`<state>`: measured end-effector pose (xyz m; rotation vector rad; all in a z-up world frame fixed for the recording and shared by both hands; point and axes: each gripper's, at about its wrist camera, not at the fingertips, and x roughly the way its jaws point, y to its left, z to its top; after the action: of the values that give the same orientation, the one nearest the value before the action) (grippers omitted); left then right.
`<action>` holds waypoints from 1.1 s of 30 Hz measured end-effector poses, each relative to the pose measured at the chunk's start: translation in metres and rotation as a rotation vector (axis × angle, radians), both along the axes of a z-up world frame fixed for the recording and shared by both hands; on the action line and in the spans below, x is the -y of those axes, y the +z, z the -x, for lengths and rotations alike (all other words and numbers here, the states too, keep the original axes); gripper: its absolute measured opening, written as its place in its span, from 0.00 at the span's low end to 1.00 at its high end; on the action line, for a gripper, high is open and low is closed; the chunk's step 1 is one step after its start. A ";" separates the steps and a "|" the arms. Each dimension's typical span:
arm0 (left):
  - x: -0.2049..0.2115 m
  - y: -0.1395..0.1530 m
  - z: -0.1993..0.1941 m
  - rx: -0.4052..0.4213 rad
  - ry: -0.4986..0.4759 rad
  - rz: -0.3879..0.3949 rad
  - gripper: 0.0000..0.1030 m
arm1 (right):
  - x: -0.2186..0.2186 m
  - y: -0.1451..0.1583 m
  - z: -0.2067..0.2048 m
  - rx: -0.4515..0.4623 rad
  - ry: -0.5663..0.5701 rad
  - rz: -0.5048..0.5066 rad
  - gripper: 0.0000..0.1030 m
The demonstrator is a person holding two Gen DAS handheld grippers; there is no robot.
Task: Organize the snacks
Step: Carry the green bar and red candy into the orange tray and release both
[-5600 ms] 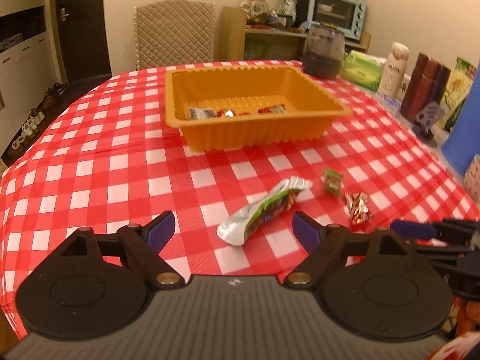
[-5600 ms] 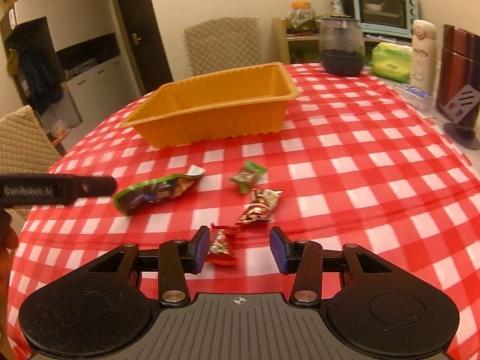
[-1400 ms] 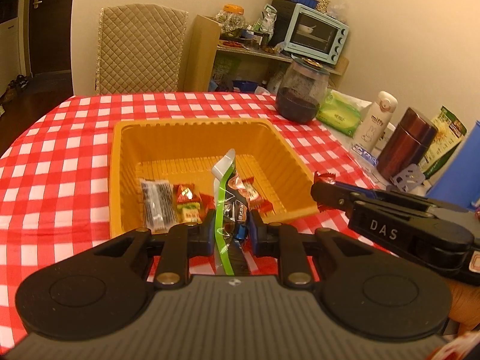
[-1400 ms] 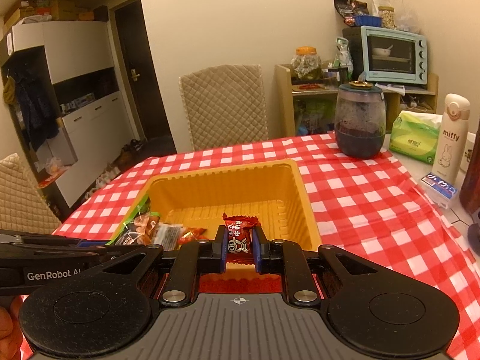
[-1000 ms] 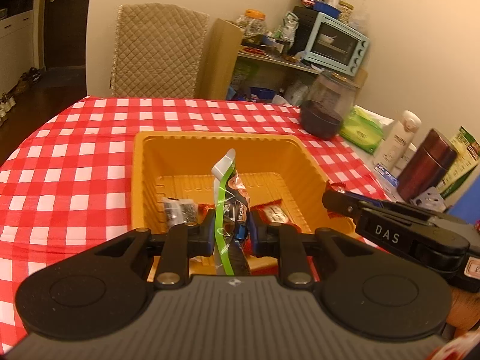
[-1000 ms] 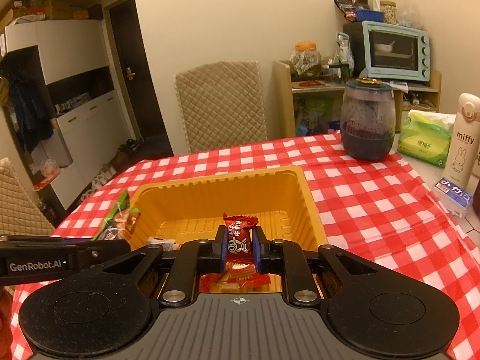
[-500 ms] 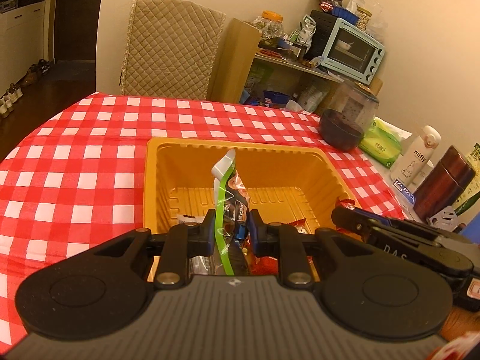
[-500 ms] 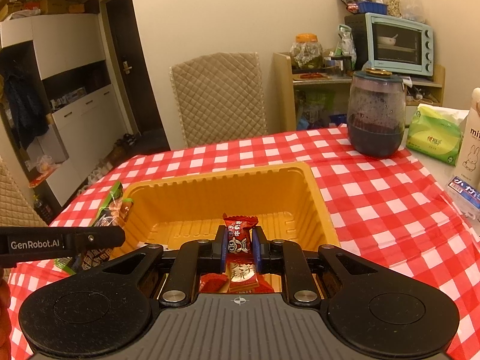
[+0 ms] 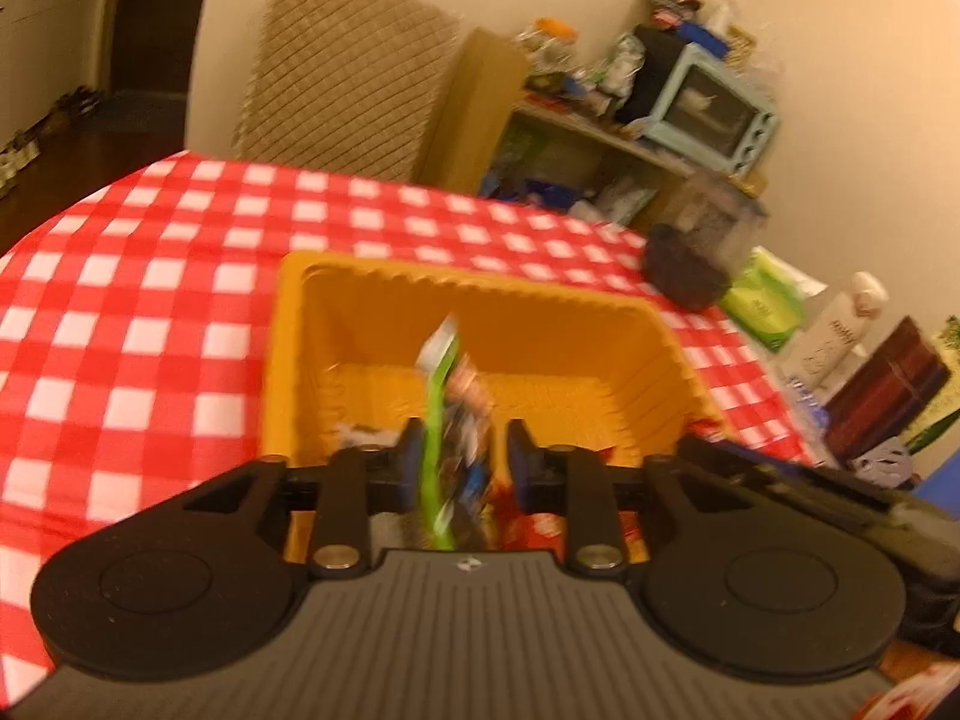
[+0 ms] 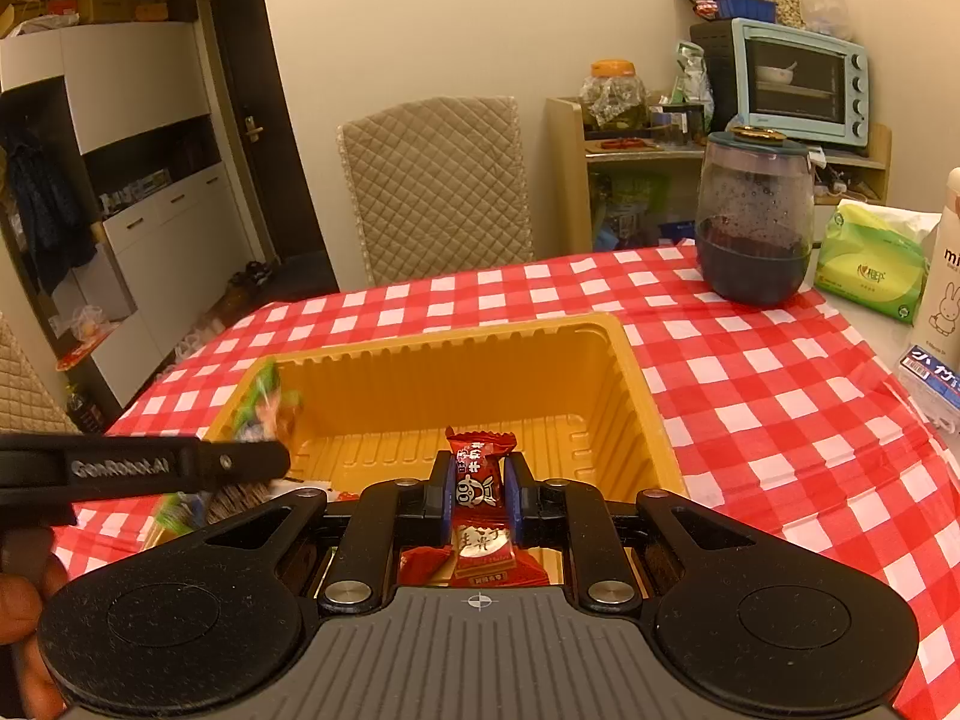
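Our right gripper is clamped on a red candy, upright above the near end of the orange tray. Our left gripper has its jaws parted around a green snack packet; the blur hides whether either pad touches it. Beyond the tray sits a dark jar on the checked tablecloth.

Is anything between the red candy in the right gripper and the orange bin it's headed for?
Nothing visible does. The right gripper holds the red candy above the orange bin's near edge, with bare bin floor just ahead.
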<state>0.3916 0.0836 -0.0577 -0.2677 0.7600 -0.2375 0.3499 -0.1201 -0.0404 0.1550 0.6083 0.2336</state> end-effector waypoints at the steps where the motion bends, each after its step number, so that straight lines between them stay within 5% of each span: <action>1: -0.002 0.000 0.001 0.000 0.001 -0.008 0.28 | 0.000 0.000 0.000 0.001 0.000 0.001 0.17; 14: -0.010 0.006 0.009 0.021 -0.004 -0.031 0.28 | -0.004 0.003 0.000 0.018 0.006 -0.015 0.17; 20: -0.010 0.007 0.011 0.027 -0.005 -0.040 0.35 | -0.004 0.004 0.000 0.048 0.021 -0.037 0.17; 22: -0.010 0.008 0.013 0.029 -0.006 -0.050 0.39 | -0.003 0.002 -0.002 0.033 0.006 -0.034 0.20; 25: -0.008 0.007 0.015 0.029 -0.013 -0.067 0.43 | 0.003 0.000 -0.003 0.025 -0.015 -0.040 0.46; 33: -0.001 0.009 0.019 0.040 -0.029 -0.084 0.45 | 0.026 0.002 0.000 0.033 -0.100 -0.070 0.49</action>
<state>0.3722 0.0845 -0.0482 -0.1724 0.7331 -0.2375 0.3495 -0.1462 -0.0380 0.2482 0.5583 0.1602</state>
